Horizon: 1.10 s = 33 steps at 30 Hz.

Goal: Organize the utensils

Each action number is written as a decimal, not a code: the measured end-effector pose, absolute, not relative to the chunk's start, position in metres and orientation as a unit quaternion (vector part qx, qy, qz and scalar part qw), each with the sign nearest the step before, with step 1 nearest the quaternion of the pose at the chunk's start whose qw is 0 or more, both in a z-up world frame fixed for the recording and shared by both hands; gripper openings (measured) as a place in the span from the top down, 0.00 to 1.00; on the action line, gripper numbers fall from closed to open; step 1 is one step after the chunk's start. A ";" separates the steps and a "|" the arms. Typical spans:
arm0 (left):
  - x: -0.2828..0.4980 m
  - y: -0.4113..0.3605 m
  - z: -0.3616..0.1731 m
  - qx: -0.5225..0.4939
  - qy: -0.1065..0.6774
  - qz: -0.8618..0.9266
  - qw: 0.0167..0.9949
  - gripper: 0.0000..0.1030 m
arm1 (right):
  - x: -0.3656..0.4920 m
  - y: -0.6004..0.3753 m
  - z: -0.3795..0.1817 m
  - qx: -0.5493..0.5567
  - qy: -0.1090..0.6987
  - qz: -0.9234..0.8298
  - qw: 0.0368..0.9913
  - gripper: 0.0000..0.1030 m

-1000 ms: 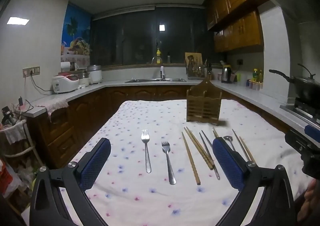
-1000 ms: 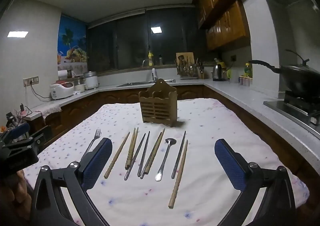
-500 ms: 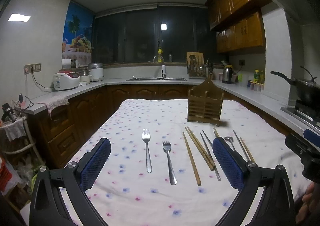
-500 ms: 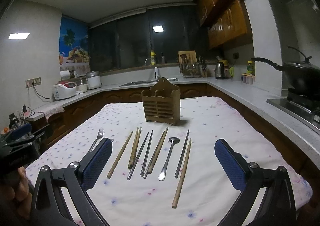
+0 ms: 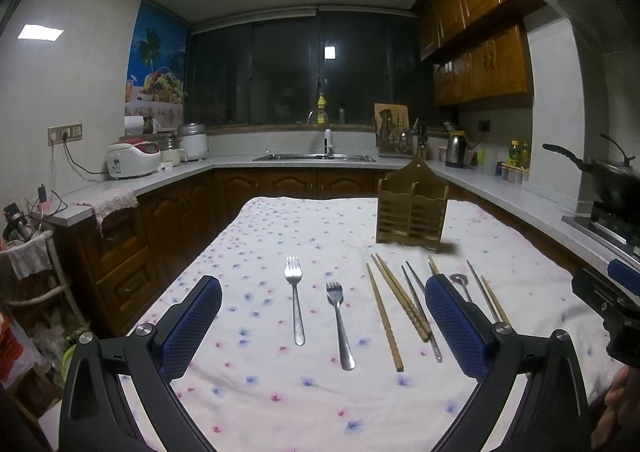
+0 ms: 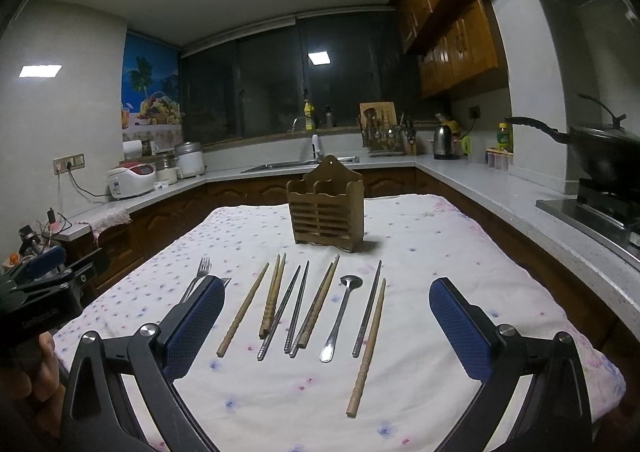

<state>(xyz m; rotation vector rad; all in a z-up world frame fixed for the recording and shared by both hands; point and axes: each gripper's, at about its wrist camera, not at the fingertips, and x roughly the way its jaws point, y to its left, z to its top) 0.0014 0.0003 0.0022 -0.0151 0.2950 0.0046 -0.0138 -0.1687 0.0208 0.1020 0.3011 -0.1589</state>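
Our left claw [image 5: 322,328] and right claw [image 6: 326,326] hang spread, gripping nothing, above the floral-clothed worktop [image 6: 420,252]; two steel forks [image 5: 295,298] lie lengthwise, tines toward the slatted wooden holder [image 6: 326,218].

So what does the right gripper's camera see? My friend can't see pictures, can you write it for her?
The open right gripper hovers over a flowery tablecloth where chopsticks, a spoon and a fork lie in a row. A wooden utensil holder stands upright behind them, in a dim kitchen.
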 end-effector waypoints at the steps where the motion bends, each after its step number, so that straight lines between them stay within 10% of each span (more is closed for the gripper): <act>1: 0.001 0.001 0.002 -0.008 0.147 0.002 0.989 0.01 | -0.013 -0.168 0.021 0.051 0.150 -0.080 0.984 0.00; 33: 0.018 0.004 0.000 -0.027 0.174 -0.015 0.984 0.01 | -0.004 -0.167 0.025 0.055 0.166 -0.084 0.981 0.00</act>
